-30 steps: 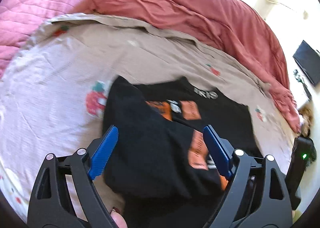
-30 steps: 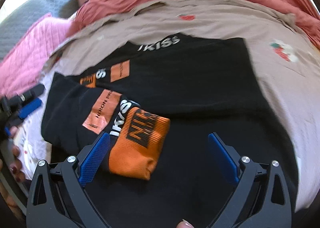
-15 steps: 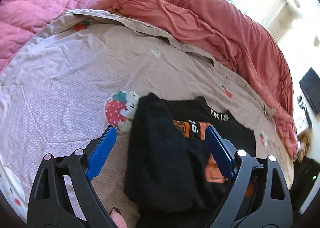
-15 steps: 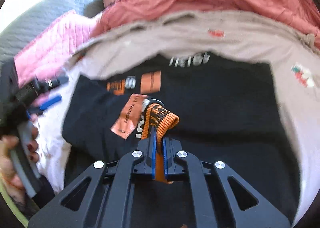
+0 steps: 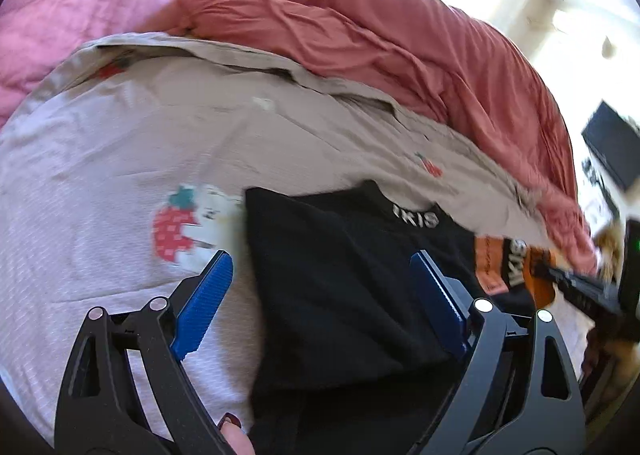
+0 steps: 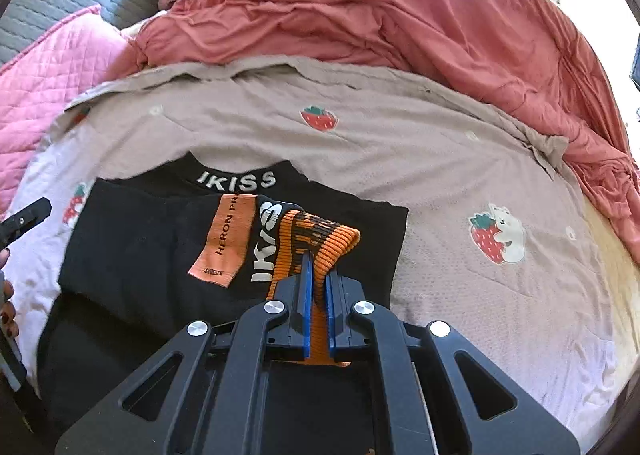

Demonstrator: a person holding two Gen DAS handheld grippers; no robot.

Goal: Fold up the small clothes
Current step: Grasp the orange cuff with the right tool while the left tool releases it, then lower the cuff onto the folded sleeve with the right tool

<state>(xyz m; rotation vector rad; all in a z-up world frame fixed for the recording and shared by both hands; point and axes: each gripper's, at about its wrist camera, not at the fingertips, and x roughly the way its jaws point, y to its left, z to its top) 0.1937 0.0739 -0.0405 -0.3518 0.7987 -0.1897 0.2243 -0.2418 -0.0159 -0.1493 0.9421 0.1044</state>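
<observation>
the black garment (image 6: pixel 168 255) lies spread on the bed, on a beige sheet (image 6: pixel 400 143) printed with strawberries, its collar with white lettering turned toward the far side where a rumpled red duvet (image 6: pixel 400 15) is heaped. a pink quilted pillow (image 6: pixel 44 83) sits off at the head end, with a grey quilted one behind it.

the right gripper (image 6: pixel 316 295) has its blue fingers (image 6: pixel 307 287) pressed together on the sleeve's orange ribbed cuff (image 6: pixel 320 235), pinching it; the cuff bunches up over the fingertips and the sleeve, with its orange patch (image 6: pixel 224 239) and white lettering, lies across the middle of the black body. from the left wrist view that same cuff (image 5: pixel 536 275) shows at the far right, caught in the dark tip of the other tool, blurred.

the left gripper (image 5: pixel 320 287) hangs over the near left part of the garment (image 5: pixel 340 275) with its fingers (image 5: pixel 204 295) spread wide. one finger stands over the bare sheet beside the cloth's edge, the other over the black fabric; neither looks to be pressing on anything. a big strawberry print (image 5: pixel 176 231) with a white animal shows just beyond the left finger. a fingertip with dark red polish (image 5: pixel 232 423) peeks up at the bottom edge, between the gripper's arms.

at the left rim of the right wrist view, the left tool's black tip (image 6: pixel 24 219) and more painted nails are just visible beside the garment.
</observation>
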